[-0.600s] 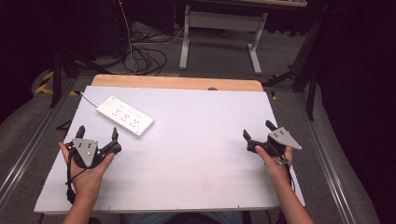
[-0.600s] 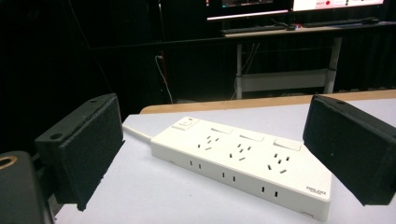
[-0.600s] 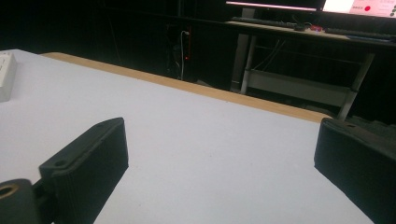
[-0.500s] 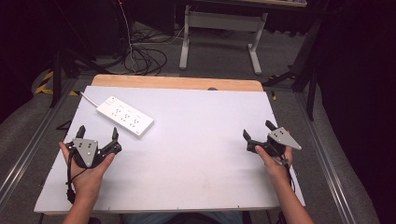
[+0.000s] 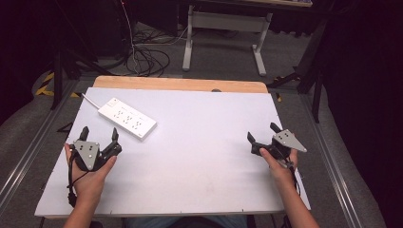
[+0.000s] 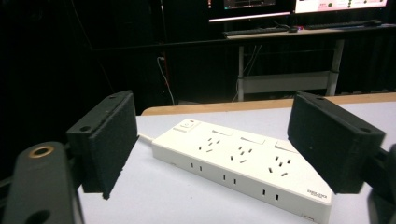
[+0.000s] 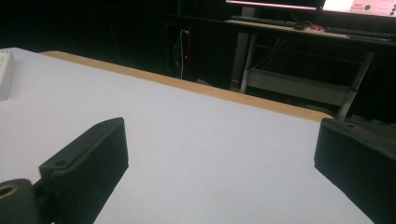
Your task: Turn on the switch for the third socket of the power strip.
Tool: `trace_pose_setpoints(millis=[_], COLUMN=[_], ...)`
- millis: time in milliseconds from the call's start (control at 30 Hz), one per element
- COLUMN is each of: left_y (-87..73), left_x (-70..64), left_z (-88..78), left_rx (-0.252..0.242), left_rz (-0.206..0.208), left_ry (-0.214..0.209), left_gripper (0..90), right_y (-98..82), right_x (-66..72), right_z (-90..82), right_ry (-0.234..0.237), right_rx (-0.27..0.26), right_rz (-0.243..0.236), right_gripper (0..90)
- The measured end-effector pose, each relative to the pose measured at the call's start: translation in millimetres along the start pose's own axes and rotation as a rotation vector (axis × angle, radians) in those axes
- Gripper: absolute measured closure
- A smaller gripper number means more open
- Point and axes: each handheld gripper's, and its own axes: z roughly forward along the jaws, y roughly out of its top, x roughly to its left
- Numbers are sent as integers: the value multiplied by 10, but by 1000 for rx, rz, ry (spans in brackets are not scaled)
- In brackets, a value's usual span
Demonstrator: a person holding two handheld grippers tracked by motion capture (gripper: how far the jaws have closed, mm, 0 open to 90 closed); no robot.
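From above, our left gripper (image 5: 99,137) rests wide open and empty; the power strip (image 5: 127,119) lies at its one o'clock. In the left gripper view, a skewed approach could shove the strip sideways. Our right gripper (image 7: 219,158) gapes, empty.

One white power strip (image 5: 127,118) (three sockets on top), two grippers — left gripper (image 5: 99,135), right gripper (image 5: 263,134) — one table (image 5: 199,180).

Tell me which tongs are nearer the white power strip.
Left. The left tongs sit just short of the power strip, open and aimed at it; the right tongs rest across the table.
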Motion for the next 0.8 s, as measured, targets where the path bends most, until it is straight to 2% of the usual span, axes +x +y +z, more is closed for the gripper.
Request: trace_pose_setpoints(millis=[133,367,800], left_y=[4,24,53], left_x=[-5,14,66], left_z=[-1,-21,-45], left_rx=[0,-8,8], left_rz=[-5,-16,-42], left_ry=[-2,5,-24], left_gripper=[240,398,640], right_y=[1,-3,-10], right_x=[3,5,9], right_z=[-1,4,12], right_ry=[1,2,4], right_rx=[-1,4,12], right_rz=[-1,0,-1], right_gripper=[33,33,34])
